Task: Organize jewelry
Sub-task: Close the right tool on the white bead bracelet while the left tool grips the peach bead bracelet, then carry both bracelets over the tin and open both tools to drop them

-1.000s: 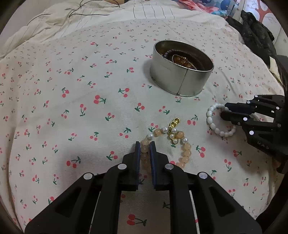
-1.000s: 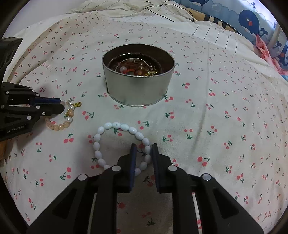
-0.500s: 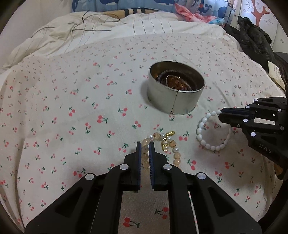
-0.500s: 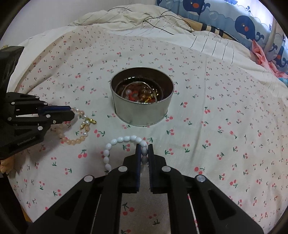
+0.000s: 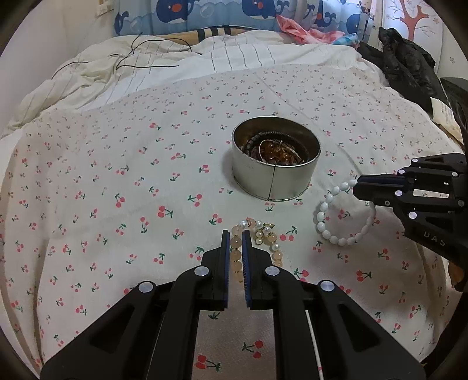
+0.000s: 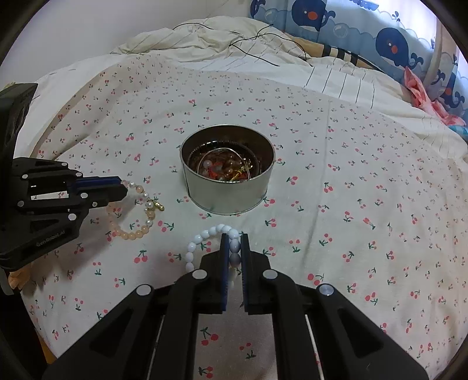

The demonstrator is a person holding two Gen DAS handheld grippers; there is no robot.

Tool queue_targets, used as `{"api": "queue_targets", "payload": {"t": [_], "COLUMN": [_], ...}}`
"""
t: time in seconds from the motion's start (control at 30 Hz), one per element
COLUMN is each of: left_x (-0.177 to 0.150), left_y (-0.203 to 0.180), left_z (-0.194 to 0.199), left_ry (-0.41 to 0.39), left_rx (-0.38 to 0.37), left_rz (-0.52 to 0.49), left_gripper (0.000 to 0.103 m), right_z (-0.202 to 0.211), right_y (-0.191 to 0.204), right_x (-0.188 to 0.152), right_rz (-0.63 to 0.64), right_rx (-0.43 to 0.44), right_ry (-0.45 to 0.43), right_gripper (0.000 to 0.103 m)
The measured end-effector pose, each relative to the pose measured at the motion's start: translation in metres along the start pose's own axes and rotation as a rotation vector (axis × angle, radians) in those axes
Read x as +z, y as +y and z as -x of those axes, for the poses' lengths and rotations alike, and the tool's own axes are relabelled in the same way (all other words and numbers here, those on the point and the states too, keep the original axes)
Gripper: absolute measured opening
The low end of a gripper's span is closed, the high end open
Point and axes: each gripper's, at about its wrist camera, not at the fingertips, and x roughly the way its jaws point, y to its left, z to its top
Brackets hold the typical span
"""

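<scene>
Fingers of the left gripper are pinching nearly closed on the peach bead bracelet, with one peach bead caught between the blue pads. From the right wrist view the same gripper is holding the loop by its far left end, and the loop is hanging and stretching out to the right and toward the camera, its long axis running roughly crosswise, with the pearl section and small gold charm nearest the tin.

Fingers of the right gripper are likewise closing almost fully on the white bead bracelet, gripping a couple of white beads at the loop's right end. In the left wrist view that gripper is holding the white loop by its upper edge, and the loop is drooping down and to the left of the tips.

Both bracelets are hanging just in front of the round metal tin, which is sitting upright on the cherry-print bedsheet and already holding other jewelry.

Compared with a second ago, both grippers have risen: the tin is looking smaller and farther off, more of the whale-print curtain is showing, and the right jaws have just been closing onto the white beads, which were lying flat on the sheet.
</scene>
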Motion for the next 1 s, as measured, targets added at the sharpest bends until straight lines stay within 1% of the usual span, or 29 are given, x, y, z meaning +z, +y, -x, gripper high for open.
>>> {"api": "queue_targets", "payload": {"t": [0.27, 0.47, 0.63, 0.73, 0.9, 1.0], "left_x": [0.004, 0.018, 0.04, 0.051, 0.076, 0.087], "left_y": [-0.004, -0.006, -0.002, -0.001, -0.003, -0.004], "left_z": [0.007, 0.022, 0.041, 0.044, 0.038, 0.029], "left_ry": [-0.026, -0.066, -0.136, -0.162, -0.198, -0.216], "left_rx": [-0.007, -0.068, -0.144, -0.189, -0.28, -0.363], "left_rz": [-0.009, -0.013, 0.008, 0.032, 0.099, 0.153], "left_gripper": [0.007, 0.007, 0.007, 0.007, 0.007, 0.007], "right_z": [0.01, 0.021, 0.03, 0.034, 0.039, 0.043], "right_y": [-0.002, -0.009, -0.017, -0.021, -0.029, -0.035], "right_x": [0.003, 0.008, 0.014, 0.017, 0.024, 0.03], "right_rz": [-0.01, -0.039, -0.066, -0.082, -0.119, -0.138], "right_rx": [0.005, 0.01, 0.009, 0.013, 0.026, 0.031], "right_ry": [-0.026, -0.059, -0.092, -0.106, -0.135, -0.156], "right_gripper": [0.008, 0.008, 0.008, 0.008, 0.008, 0.008]}}
